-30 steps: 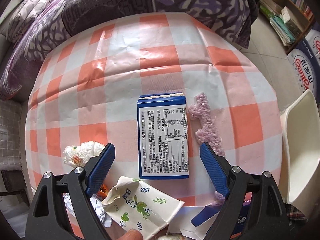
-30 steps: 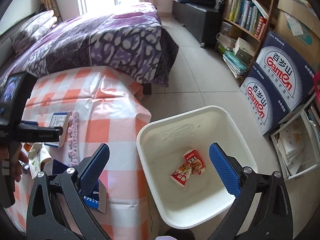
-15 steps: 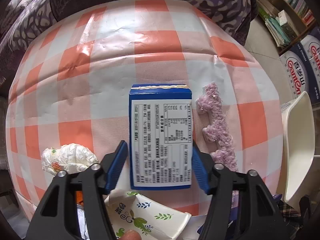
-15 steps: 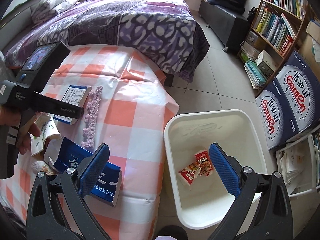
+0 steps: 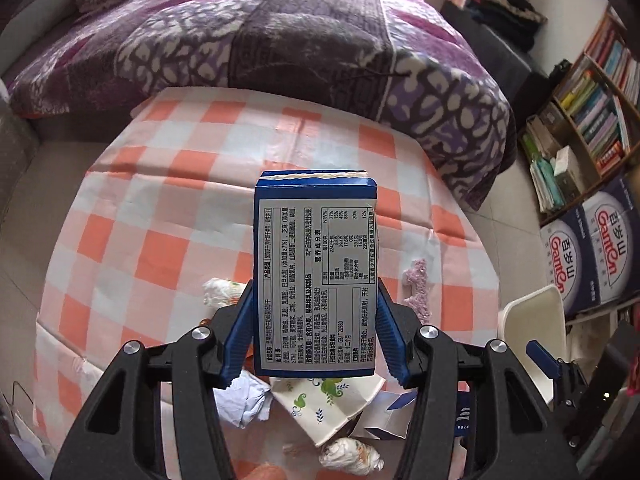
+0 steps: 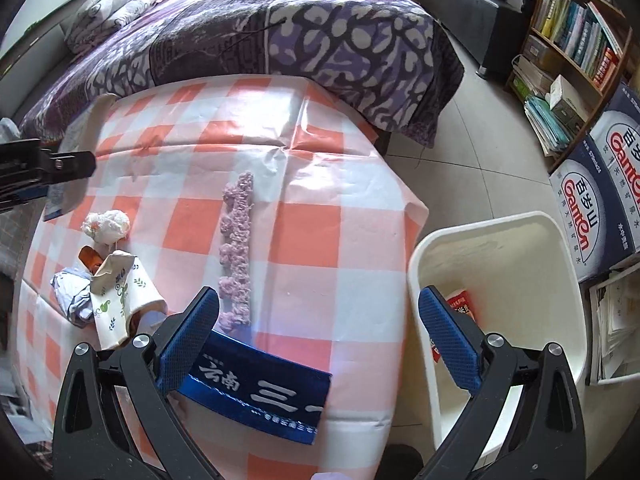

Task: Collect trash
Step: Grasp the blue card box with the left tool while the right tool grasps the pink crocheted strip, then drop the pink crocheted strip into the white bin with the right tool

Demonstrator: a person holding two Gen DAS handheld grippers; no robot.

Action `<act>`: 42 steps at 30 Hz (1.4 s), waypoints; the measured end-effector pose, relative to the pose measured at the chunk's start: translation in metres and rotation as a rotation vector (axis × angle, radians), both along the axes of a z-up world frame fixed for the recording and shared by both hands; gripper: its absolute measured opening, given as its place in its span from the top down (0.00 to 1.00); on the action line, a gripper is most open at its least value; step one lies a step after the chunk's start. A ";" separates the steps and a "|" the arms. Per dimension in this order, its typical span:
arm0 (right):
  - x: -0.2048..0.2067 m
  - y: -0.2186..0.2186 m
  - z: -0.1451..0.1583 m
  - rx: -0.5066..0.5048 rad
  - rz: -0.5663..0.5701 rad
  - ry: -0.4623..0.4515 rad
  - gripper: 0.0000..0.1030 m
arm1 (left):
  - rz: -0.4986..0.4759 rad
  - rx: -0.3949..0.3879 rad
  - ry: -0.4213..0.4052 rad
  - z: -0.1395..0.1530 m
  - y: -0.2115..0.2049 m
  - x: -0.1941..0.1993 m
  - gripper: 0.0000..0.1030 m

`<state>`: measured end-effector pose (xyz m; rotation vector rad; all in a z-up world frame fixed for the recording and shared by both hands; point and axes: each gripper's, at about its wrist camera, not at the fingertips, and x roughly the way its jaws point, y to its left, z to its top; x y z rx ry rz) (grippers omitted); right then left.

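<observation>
Lifted off the checked tablecloth [image 5: 168, 248] since a second ago, the blue box [image 5: 316, 276] now hangs in the left gripper [image 5: 316, 344], whose jaws have just been closing and now press on both its sides – label facing the camera, torn end at the top. Below it lie a flattened paper cup [image 5: 332, 412] with green leaf print, a crumpled white paper [image 5: 244, 400], and a wadded tissue [image 5: 352, 456] at the near edge. Another tissue ball [image 5: 218, 292] sits left of the box, and a purple knitted strip [image 5: 418, 292] lies to its right.

Meanwhile the right gripper [image 6: 320, 340] has swung from above the bin to above the table; its jaws stand wide with nothing clamped. A dark blue carton [image 6: 260, 396] with white lettering lies flat just beneath them, near the table's edge. Right of the table stands the white bin [image 6: 540, 248], with a red wrapper [image 6: 460, 304] inside – partly hidden by the right jaw. Beyond the table spreads a bed [image 6: 280, 32] with a purple quilt.
</observation>
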<state>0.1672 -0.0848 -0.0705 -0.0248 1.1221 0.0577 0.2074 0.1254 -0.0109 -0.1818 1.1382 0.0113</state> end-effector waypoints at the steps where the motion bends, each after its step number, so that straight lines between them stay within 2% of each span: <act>1: 0.006 0.007 -0.002 -0.007 0.011 0.013 0.07 | 0.021 0.002 -0.008 0.005 0.005 -0.002 0.47; 7: 0.040 0.041 -0.017 -0.014 0.061 0.106 0.07 | 0.073 0.048 -0.078 0.031 0.038 -0.024 0.47; 14: 0.066 0.060 -0.041 -0.022 0.054 0.205 0.08 | 0.100 0.064 -0.065 0.031 0.072 -0.034 0.47; 16: 0.068 0.065 -0.045 -0.033 0.062 0.214 0.16 | 0.110 0.067 -0.063 0.030 0.081 -0.038 0.47; 19: 0.067 0.068 -0.054 -0.013 0.049 0.241 0.35 | 0.117 0.074 -0.061 0.031 0.092 -0.043 0.47; 20: 0.067 0.068 -0.056 -0.015 0.035 0.242 0.38 | 0.118 0.076 -0.062 0.031 0.094 -0.045 0.47; 24: 0.064 0.068 -0.052 0.009 0.007 0.203 0.79 | 0.133 0.087 -0.068 0.032 0.105 -0.053 0.47; 26: 0.063 0.069 -0.045 0.009 -0.010 0.175 0.79 | 0.151 0.088 -0.069 0.032 0.110 -0.056 0.47; 29: 0.055 0.071 -0.021 0.034 -0.019 0.077 0.80 | 0.174 0.086 -0.083 0.034 0.114 -0.060 0.47; 33: 0.040 0.070 0.020 0.072 -0.040 -0.054 0.80 | 0.200 0.081 -0.145 0.046 0.112 -0.067 0.47; 36: 0.027 0.068 0.047 0.074 -0.048 -0.151 0.79 | 0.221 0.117 -0.202 0.057 0.105 -0.072 0.47; 42: -0.001 0.050 0.082 0.087 -0.078 -0.308 0.79 | 0.239 0.170 -0.291 0.068 0.082 -0.081 0.47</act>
